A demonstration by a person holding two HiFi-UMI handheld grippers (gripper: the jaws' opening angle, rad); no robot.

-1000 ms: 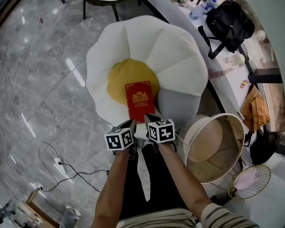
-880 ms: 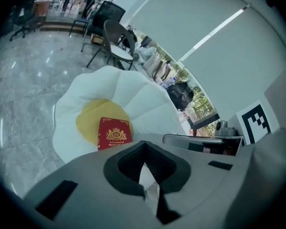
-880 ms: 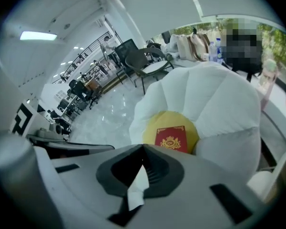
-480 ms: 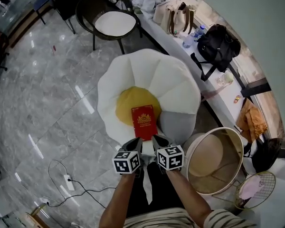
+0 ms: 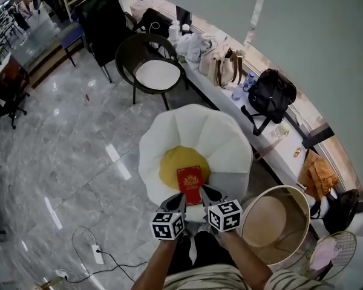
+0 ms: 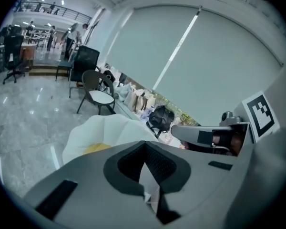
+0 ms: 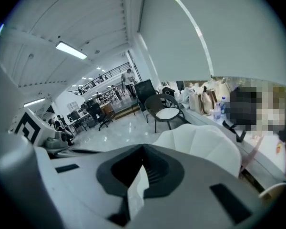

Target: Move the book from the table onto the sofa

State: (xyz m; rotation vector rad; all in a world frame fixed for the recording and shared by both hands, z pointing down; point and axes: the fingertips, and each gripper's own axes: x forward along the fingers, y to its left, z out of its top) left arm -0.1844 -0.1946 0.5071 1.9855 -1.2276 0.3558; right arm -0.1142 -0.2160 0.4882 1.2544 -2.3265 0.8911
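Lying on the grey marble floor at the far left were a power strip (image 5: 97, 254) and its black cable. Farther back stood a black chair (image 5: 157, 71) with a white seat. At the middle sat the flower-shaped sofa (image 5: 193, 128), with white petals round a yellow centre (image 5: 174, 162). The red book (image 5: 190, 185) lay flat on it, at the near edge of the yellow part, with its near end over the white. Just below the book in the head view, the left gripper (image 5: 177, 201) had its jaws pressed together with nothing between them. Beside it, the right gripper (image 5: 209, 194) was likewise clenched and empty. Both pointed toward the sofa, and neither held the book. Right of them stood the round table (image 5: 269, 219) with its raised white rim, its top bare. Along the wall behind ran a white ledge (image 5: 263, 144) carrying a beige bag (image 5: 224, 65) and a black backpack (image 5: 271, 94).
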